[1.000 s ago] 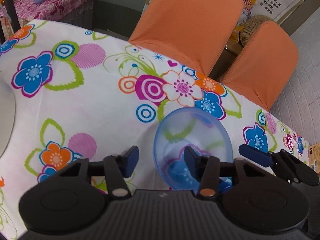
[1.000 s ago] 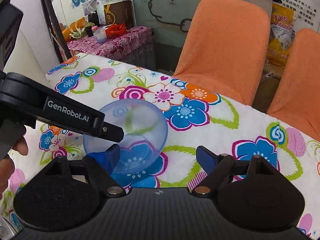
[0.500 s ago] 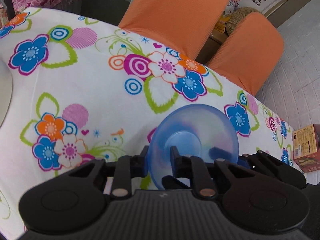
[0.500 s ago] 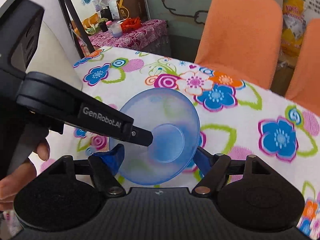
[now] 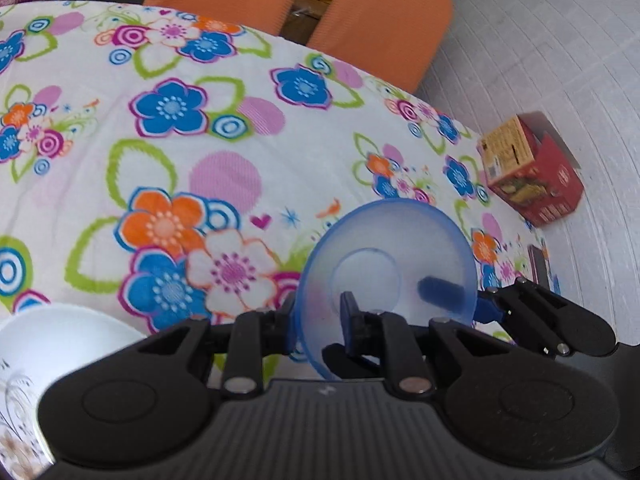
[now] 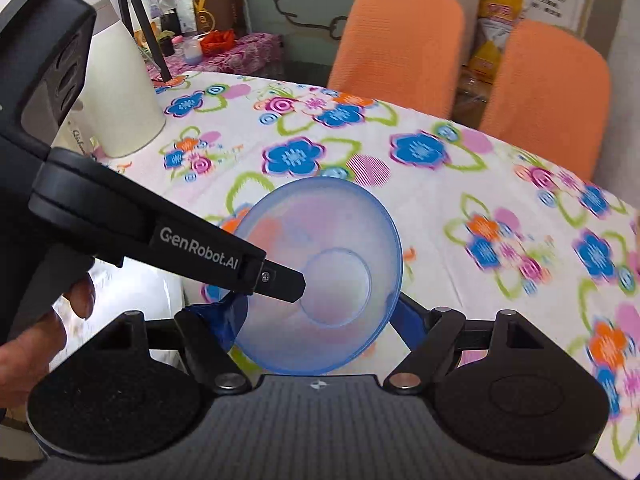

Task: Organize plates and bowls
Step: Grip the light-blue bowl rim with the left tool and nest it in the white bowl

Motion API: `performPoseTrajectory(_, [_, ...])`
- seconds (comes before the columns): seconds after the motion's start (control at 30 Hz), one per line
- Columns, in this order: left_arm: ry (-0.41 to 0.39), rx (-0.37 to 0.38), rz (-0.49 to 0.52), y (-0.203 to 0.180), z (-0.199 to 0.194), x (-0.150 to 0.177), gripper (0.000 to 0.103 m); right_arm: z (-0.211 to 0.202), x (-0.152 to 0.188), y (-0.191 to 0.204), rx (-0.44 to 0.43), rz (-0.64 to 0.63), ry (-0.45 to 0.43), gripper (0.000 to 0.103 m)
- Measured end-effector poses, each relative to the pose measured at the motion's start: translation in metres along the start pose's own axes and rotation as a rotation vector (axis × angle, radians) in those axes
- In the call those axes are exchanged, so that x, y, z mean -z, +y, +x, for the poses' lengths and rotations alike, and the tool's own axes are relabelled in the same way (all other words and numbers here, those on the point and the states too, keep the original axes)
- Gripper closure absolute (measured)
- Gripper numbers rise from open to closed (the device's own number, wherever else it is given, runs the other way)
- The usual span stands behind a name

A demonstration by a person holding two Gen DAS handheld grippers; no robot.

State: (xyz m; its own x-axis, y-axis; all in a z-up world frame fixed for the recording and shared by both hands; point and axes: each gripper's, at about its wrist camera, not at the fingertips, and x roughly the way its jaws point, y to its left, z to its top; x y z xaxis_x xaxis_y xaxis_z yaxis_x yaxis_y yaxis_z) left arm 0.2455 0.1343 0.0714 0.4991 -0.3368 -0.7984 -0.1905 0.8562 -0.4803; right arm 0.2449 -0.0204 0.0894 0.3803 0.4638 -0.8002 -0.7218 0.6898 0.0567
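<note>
A translucent blue bowl (image 5: pixel 384 276) (image 6: pixel 320 264) hangs tilted above the flowered tablecloth (image 5: pixel 224 80), its inside facing the cameras. My left gripper (image 5: pixel 320 314) is shut on the bowl's near rim, one finger inside and one outside. In the right wrist view that left gripper (image 6: pixel 280 280) reaches in from the left, its tip over the bowl's wall. My right gripper (image 6: pixel 316 316) stands open, with the bowl's lower part between its spread blue pads; I cannot tell whether they touch it. One right finger (image 5: pixel 440 290) shows through the bowl's wall.
A white patterned bowl (image 5: pixel 60 344) sits at the near left. A cream jug (image 6: pixel 120 92) stands at the table's left. Two orange chairs (image 6: pixel 396 40) line the far edge. A red and yellow box (image 5: pixel 532 176) lies on the floor. A hand (image 6: pixel 40 332) holds the left gripper.
My left gripper closed on the blue bowl's rim, lifted it off the cloth and tilted it. Both views swung over the table; the white bowl came into sight. The right gripper stayed open.
</note>
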Motion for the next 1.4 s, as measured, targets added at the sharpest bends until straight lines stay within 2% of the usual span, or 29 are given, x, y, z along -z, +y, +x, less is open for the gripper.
performPoseTrajectory(0.23, [0.061, 0.004, 0.112, -0.048, 0.001, 0.058, 0.088, -0.037, 0.061, -0.007, 0.047, 0.045, 0.001, 0.037])
performPoseTrajectory(0.43, [0.106, -0.028, 0.152, -0.063, 0.015, 0.084, 0.088, -0.042, 0.093, -0.013, 0.030, 0.093, 0.013, 0.037])
performPoseTrajectory(0.57, [0.128, -0.042, 0.143, -0.060, 0.021, 0.089, 0.087, -0.041, 0.103, -0.013, 0.003, 0.101, 0.017, 0.037])
performPoseTrajectory(0.63, [0.151, -0.026, 0.130, -0.057, 0.025, 0.090, 0.078, -0.042, 0.107, -0.014, -0.012, 0.103, 0.012, 0.039])
performPoseTrajectory(0.67, [0.156, -0.016, 0.122, -0.056, 0.026, 0.090, 0.068, -0.044, 0.108, -0.015, -0.017, 0.105, 0.006, 0.039])
performPoseTrajectory(0.77, [0.128, -0.033, 0.136, -0.058, 0.022, 0.091, 0.058, -0.049, 0.111, -0.018, 0.001, 0.114, -0.011, 0.039])
performPoseTrajectory(0.8, [0.118, -0.031, 0.144, -0.059, 0.019, 0.091, 0.049, -0.052, 0.111, -0.021, 0.003, 0.122, -0.023, 0.039])
performPoseTrajectory(0.9, [0.075, -0.023, 0.168, -0.063, 0.009, 0.090, 0.034, -0.061, 0.112, -0.029, 0.003, 0.154, -0.052, 0.038])
performPoseTrajectory(1.13, [-0.071, -0.076, 0.275, -0.075, -0.019, 0.101, 0.022, -0.074, 0.127, -0.038, 0.048, 0.200, -0.125, 0.038])
performPoseTrajectory(1.4, [-0.119, -0.082, 0.321, -0.073, -0.026, 0.113, 0.018, -0.084, 0.150, -0.038, 0.090, 0.298, -0.236, 0.037])
